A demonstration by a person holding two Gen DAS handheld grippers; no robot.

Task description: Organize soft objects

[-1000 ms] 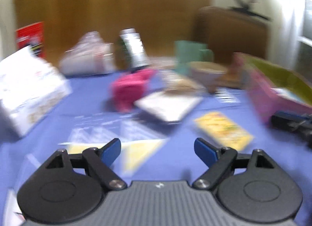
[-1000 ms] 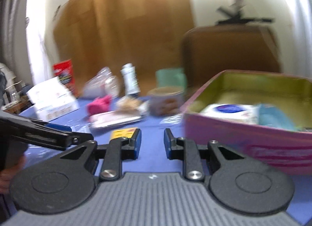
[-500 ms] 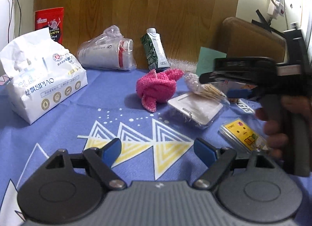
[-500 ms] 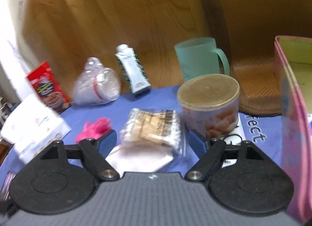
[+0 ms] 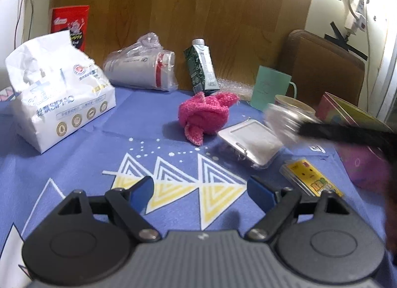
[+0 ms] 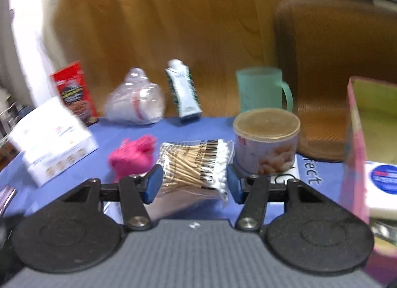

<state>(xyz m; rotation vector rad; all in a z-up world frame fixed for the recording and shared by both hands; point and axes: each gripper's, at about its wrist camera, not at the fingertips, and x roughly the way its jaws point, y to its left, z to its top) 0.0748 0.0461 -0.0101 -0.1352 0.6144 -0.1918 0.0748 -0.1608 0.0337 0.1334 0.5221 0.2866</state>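
My right gripper (image 6: 193,183) has just been closing; the bag of cotton swabs (image 6: 196,167) sits between its jaws, grip uncertain. My left gripper (image 5: 200,192) gapes empty, facing the pink cloth (image 5: 204,116) mid-desk (image 5: 124,144).

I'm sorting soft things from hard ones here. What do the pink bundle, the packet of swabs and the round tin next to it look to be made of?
Pink bundle: fuzzy knitted or terry cloth, matte, slumped in folds, so soft.
Packet of swabs: thin glossy clear plastic film around wooden-looking sticks with white cotton tips; pliable outside, stiff inside.
Round tin: probably metal with a printed paper label, under a cloudy plastic lid; rigid.
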